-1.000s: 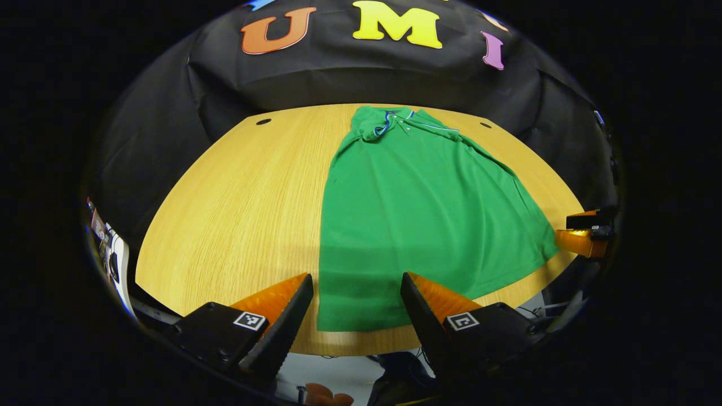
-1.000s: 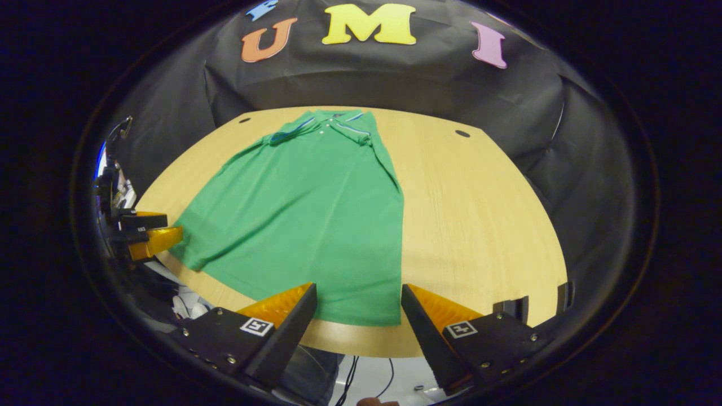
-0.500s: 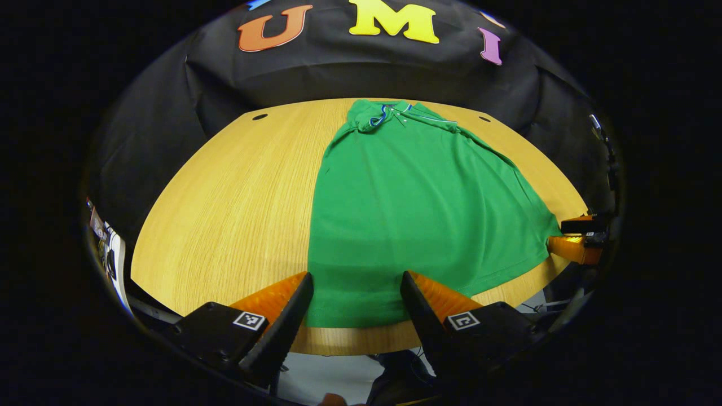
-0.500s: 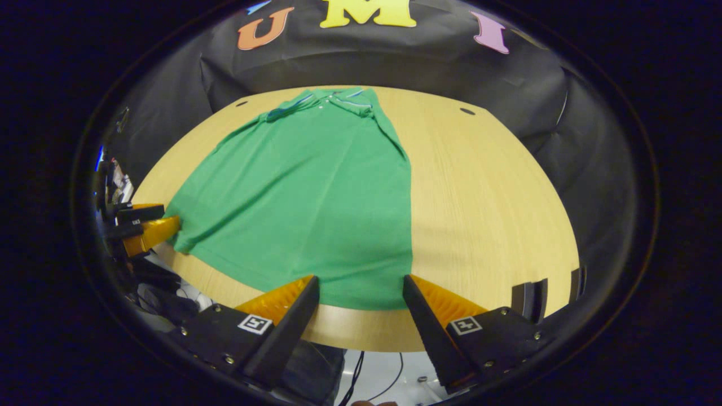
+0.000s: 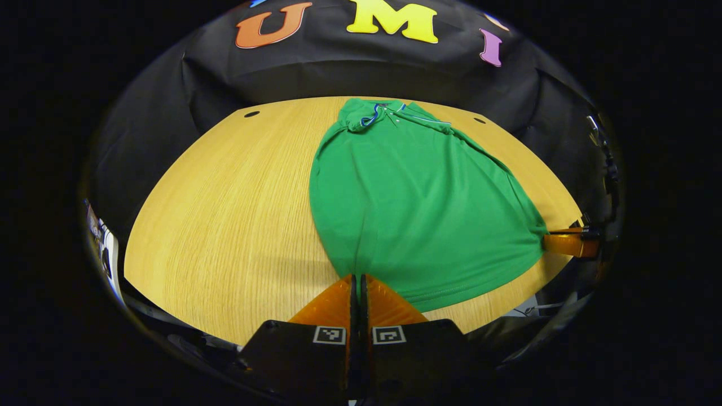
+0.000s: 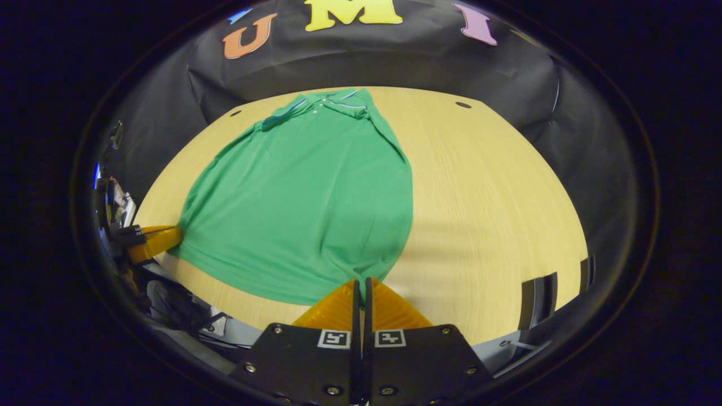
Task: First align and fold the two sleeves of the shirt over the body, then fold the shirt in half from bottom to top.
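We are looking at a green polo shirt [image 5: 417, 208] lying on the wooden table [image 5: 225, 203], its collar [image 5: 375, 113] at the far edge by the black cloth wall and its hem at the near edge. Nothing here is serving as a container; the shirt is simply resting flat on the bare wood. In the left gripper view the left hand-held gripper [image 5: 356, 280] is showing its two fingers pressed together with the near left corner of the hem pinched between them, and the cloth is gathering into a point there. In the right gripper view the right hand-held gripper [image 6: 361, 283] is likewise closed tight on the near right corner of the hem, the fabric drawing in toward its tips. Each gripper is also appearing small at the rim of the other's view, at the opposite hem corner, where the fisheye is bending it too much for us to judge its grip from there. The sleeves are hard to make out: the shirt's sides are running as smooth edges, and we cannot tell how the sleeves are lying. The exact cloth between the closed fingers is hidden by the fingers themselves. Two small dark holes [image 6: 463, 105] are showing in the table near its far edge, and clutter below the near table edge is too dim to name.
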